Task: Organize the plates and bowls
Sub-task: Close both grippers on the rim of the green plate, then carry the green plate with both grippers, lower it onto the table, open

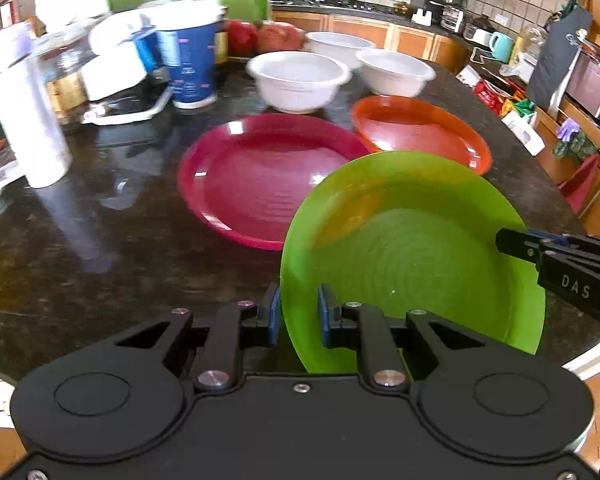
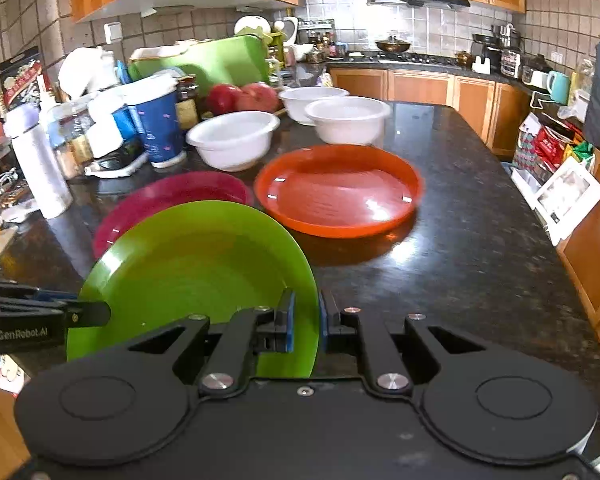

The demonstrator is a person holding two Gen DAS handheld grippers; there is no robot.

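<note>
With both grippers, left [image 1: 298, 314] and right [image 2: 306, 322], clamped on the green plate [image 1: 412, 256], lifted off the counter [image 1: 100, 240], we should keep it level and carry it toward the magenta plate [image 1: 260, 176] at eleven o'clock.

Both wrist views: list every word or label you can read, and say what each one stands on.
"DAS": right hand-held gripper, white letters on its black body, left wrist view.
"GenRobot.AI": left hand-held gripper, on its black body, right wrist view.
Blue cup: markings too small to read.
Red-and-black packet by the wall: print too blurred to read.
</note>
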